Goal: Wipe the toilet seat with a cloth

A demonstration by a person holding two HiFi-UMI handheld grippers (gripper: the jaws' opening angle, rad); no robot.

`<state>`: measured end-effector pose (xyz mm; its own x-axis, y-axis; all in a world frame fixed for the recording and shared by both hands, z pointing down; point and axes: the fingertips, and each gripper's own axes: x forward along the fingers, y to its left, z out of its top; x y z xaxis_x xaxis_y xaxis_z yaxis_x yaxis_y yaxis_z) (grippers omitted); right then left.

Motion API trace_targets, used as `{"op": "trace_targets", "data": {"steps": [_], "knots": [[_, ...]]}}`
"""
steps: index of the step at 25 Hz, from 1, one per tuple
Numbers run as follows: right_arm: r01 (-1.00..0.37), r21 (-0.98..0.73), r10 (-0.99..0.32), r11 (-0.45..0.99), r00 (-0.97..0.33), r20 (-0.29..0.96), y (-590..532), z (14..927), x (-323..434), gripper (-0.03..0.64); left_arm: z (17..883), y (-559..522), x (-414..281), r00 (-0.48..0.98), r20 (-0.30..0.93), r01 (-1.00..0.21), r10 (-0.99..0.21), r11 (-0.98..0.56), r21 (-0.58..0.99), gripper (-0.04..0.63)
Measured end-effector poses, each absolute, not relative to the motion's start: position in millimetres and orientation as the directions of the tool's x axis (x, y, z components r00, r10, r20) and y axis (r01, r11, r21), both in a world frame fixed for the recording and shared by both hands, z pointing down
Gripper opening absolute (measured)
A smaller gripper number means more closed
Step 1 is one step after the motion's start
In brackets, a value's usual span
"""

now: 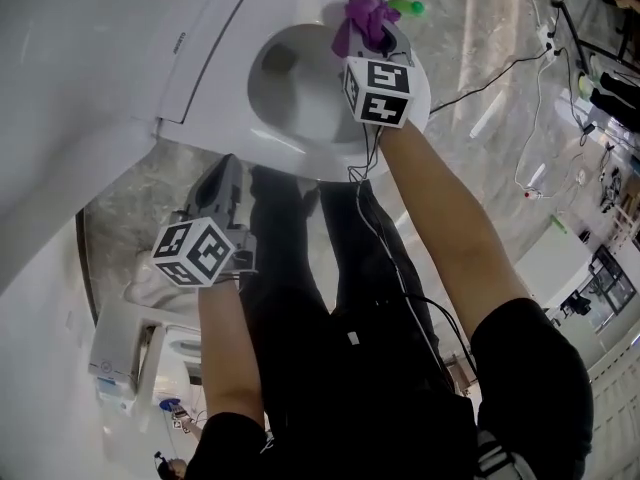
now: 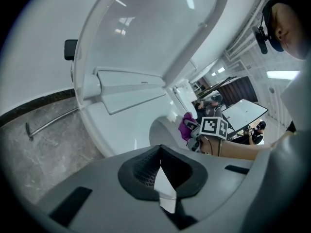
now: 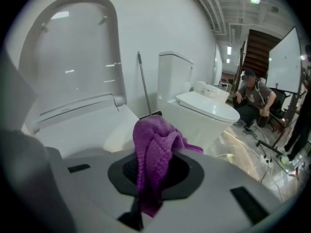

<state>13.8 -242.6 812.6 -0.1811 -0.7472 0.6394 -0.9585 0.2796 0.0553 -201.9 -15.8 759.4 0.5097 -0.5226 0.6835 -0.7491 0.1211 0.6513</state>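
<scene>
The white toilet seat [image 1: 305, 158] rings the bowl, and its lid [image 1: 215, 38] stands raised behind it. My right gripper [image 1: 375, 18] is shut on a purple knitted cloth [image 1: 360, 16] over the seat's right rim. In the right gripper view the cloth [image 3: 153, 149] bunches up out of the jaws and hides the right gripper [image 3: 151, 178] at its tips, with the seat [image 3: 82, 125] beyond. My left gripper [image 1: 225, 173] hangs by the seat's front left edge, apart from it. In its own view the left gripper [image 2: 160, 171] is shut and holds nothing, facing the lid [image 2: 146, 33].
A second toilet [image 3: 204, 106] stands to the right, with a thin metal rod [image 3: 144, 86] leaning beside it. Another white fixture [image 1: 130, 348] is at lower left. Cables [image 1: 500, 78] and a green object [image 1: 405, 8] lie on the marble floor. A person [image 3: 252, 101] crouches far right.
</scene>
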Motion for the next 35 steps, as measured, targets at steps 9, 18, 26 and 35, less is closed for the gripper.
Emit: {"op": "trace_targets", "data": {"steps": [9,18,26,35], "knots": [[-0.98,0.073,-0.735,0.185,-0.089,0.672,-191.5,814.3,86.7,0.052,758.7,-15.9,-152.6,0.569,0.674,-0.746,-0.471,0.049,0.664,0.009],[-0.99,0.075,-0.698,0.121,-0.031,0.716,-127.9,815.3,154.1,0.052,756.0,-17.3,-110.0,0.61,0.671,-0.744,-0.423,-0.013,0.668,0.009],[-0.978,0.025,-0.648,0.207,-0.118,0.752,-71.4,817.5,165.6,0.052,753.4,-13.1,-79.8,0.627,0.67,-0.74,-0.397,-0.033,0.672,0.009],[-0.891,-0.134,-0.443,0.435,-0.341,0.829,19.4,811.3,140.6,0.052,731.0,-1.7,-39.1,0.628,0.668,-0.745,-0.401,-0.061,0.664,0.009]]}}
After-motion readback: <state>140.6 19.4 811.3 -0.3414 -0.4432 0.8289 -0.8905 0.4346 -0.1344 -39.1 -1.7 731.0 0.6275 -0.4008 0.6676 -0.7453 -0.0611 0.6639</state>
